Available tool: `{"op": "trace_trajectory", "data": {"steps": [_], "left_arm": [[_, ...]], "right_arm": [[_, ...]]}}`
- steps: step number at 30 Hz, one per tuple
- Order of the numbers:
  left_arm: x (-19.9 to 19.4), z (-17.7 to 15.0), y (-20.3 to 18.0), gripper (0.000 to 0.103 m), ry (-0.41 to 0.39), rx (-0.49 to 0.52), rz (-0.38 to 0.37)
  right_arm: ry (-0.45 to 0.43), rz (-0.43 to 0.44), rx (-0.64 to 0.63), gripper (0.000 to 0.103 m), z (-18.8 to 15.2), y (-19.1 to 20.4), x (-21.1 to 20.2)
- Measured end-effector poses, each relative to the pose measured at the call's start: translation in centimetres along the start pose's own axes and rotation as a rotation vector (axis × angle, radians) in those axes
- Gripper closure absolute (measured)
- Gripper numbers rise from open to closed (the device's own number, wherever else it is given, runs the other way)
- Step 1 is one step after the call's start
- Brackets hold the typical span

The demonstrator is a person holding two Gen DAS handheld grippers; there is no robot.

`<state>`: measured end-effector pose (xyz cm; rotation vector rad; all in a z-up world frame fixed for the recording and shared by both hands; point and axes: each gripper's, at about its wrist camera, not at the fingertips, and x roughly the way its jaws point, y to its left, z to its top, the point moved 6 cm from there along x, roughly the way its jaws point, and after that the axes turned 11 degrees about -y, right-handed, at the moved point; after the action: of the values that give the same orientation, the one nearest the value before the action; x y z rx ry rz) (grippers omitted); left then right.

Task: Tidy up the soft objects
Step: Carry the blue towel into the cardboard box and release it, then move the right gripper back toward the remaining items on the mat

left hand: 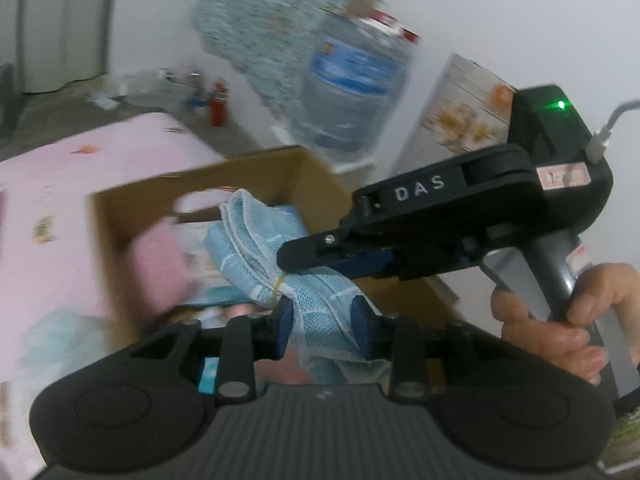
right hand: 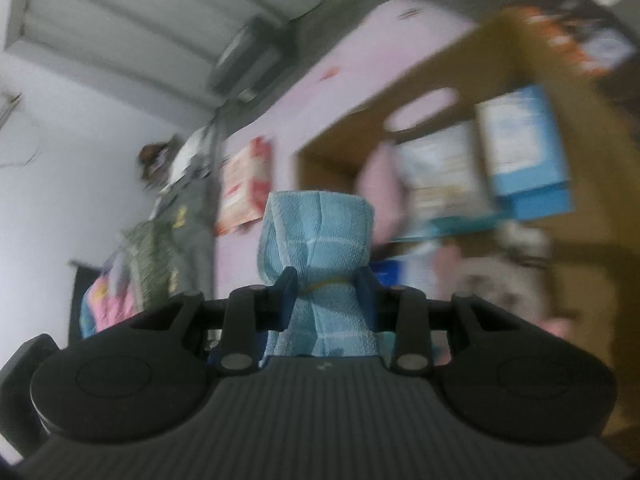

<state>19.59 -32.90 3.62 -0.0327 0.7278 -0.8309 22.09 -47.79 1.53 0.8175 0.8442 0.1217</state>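
A light blue towel (left hand: 320, 308) rolled up and bound with a yellow rubber band is held by both grippers above an open cardboard box (left hand: 132, 208). My left gripper (left hand: 324, 320) is shut on one end of it. My right gripper (right hand: 328, 292) is shut on the towel (right hand: 316, 232) near the band; it also shows in the left wrist view (left hand: 304, 256), coming in from the right. A pink soft item (left hand: 160, 264) and blue and white packs lie inside the box (right hand: 576, 128).
The box sits on a pink sheet (left hand: 60, 184). A big blue water bottle (left hand: 352, 92) and a white carton (left hand: 452, 112) stand against the wall behind. Small bottles (left hand: 218, 104) stand on the floor. A red pack (right hand: 244, 188) lies on the sheet.
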Motion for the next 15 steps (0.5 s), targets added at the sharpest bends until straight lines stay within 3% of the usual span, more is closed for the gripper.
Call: {"op": "trace_trajectory", "data": {"steps": [5, 9, 12, 15], "left_arm": [[5.1, -1.4, -2.9, 0.061, 0.041, 0.001, -0.046], [8.2, -3.9, -2.6, 0.05, 0.126, -0.017, -0.023], [9.1, -5.0, -2.0, 0.049, 0.165, -0.031, -0.014], [8.3, -5.1, -1.2, 0.044, 0.153, -0.033, -0.002]], "right_arm": [[-0.071, -0.128, -0.051, 0.07, 1.2, -4.4, -2.5], [-0.075, -0.238, -0.119, 0.069, 1.2, -7.4, -2.6], [-0.071, -0.254, -0.121, 0.069, 0.9, -8.9, -2.3], [-0.08, -0.247, -0.125, 0.069, 0.8, -9.0, -2.0]]}}
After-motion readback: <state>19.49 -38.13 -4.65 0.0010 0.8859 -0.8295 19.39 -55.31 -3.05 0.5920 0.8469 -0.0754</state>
